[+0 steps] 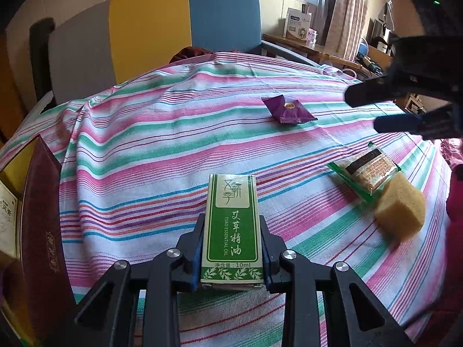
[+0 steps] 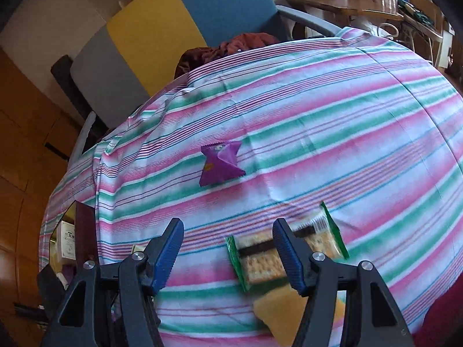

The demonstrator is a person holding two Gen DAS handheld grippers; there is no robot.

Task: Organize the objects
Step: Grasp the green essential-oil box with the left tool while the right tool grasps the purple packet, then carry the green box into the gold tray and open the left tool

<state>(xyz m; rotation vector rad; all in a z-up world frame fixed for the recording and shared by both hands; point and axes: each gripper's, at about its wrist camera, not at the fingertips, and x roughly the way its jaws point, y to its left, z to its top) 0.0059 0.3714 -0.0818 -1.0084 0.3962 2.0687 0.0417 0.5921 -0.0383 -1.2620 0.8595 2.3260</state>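
My left gripper is shut on a green and white essential oil box and holds it above the striped cloth. My right gripper is open and empty above the cloth; it also shows in the left wrist view. A purple snack packet lies mid-table, also in the right wrist view. A green-edged cracker packet lies at the right, partly behind my right finger in the right wrist view. A yellow sponge lies beside it and also shows in the right wrist view.
A dark red open box with a white carton inside stands at the table's left edge, also in the right wrist view. A chair with grey, yellow and blue panels stands behind the table. A cluttered desk is at the back right.
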